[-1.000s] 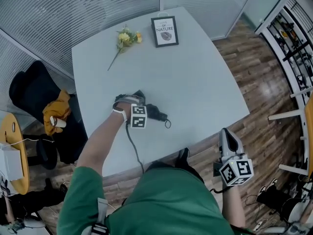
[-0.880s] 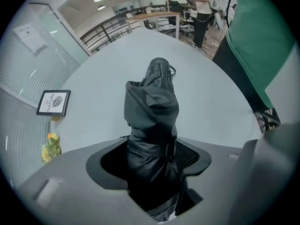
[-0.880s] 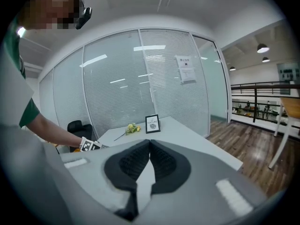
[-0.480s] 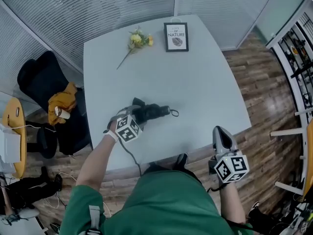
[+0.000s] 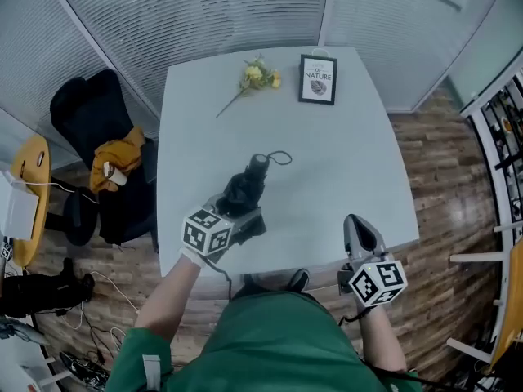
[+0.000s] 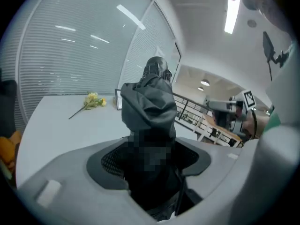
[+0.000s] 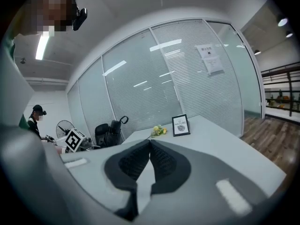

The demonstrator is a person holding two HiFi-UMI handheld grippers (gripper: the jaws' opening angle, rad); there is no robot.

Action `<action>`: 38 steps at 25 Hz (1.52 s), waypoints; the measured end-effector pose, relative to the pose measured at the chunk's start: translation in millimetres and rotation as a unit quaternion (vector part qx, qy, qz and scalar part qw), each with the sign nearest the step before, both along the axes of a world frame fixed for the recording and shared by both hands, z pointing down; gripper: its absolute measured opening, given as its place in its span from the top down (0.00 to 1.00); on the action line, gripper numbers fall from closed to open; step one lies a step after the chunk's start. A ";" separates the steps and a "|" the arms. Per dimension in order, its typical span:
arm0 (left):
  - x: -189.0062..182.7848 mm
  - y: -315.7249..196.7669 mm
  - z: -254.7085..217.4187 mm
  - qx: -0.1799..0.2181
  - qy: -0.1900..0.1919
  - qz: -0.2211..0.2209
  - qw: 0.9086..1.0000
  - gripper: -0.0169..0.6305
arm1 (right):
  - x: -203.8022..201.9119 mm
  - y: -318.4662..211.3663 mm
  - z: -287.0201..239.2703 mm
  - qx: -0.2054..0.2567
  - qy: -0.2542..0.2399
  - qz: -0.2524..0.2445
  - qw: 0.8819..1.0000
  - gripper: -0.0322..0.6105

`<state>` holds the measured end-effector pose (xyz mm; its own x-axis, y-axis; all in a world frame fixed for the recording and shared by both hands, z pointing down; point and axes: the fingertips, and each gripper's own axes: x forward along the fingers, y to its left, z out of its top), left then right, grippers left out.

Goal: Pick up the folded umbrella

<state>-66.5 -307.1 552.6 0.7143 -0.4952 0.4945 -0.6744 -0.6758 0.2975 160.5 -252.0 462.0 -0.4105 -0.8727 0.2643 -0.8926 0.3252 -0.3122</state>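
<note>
The folded black umbrella (image 5: 245, 190) is off the grey table (image 5: 343, 162), held at its lower end by my left gripper (image 5: 239, 219). Its handle end with the wrist loop (image 5: 278, 157) points away from me. In the left gripper view the umbrella (image 6: 150, 102) stands up between the two pads of the left gripper (image 6: 150, 159), which press on its black fabric. My right gripper (image 5: 360, 233) hovers at the table's near right edge. In the right gripper view the right gripper (image 7: 150, 146) has its pads meeting, with nothing between them.
A yellow flower (image 5: 255, 78) and a framed picture (image 5: 318, 79) lie at the table's far side. A black chair (image 5: 90, 113) with an orange cloth (image 5: 122, 158) stands to the left, beside a yellow stool (image 5: 29, 194). Glass walls with blinds close the back.
My left gripper has lifted the umbrella off the table and rolled, so the umbrella now points away from me instead of lying sideways. The right gripper shifted slightly.
</note>
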 end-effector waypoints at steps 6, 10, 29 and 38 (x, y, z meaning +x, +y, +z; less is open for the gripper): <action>-3.3 19.2 -75.9 0.051 0.080 -0.047 0.994 0.51 | -11.6 -4.7 -10.3 0.011 -0.001 -0.020 1.000 0.94; -8.9 31.2 -122.0 0.069 0.156 -0.080 0.982 0.51 | -13.9 -4.6 -24.0 0.020 -0.017 -0.019 0.999 0.94; -63.7 66.4 -212.3 0.155 0.241 -0.126 0.950 0.51 | -34.2 5.6 -156.5 0.203 0.039 -0.013 0.978 0.94; -66.8 75.2 -217.0 0.150 0.263 -0.127 0.945 0.51 | -44.1 15.1 -171.0 0.235 0.088 -0.029 0.968 0.94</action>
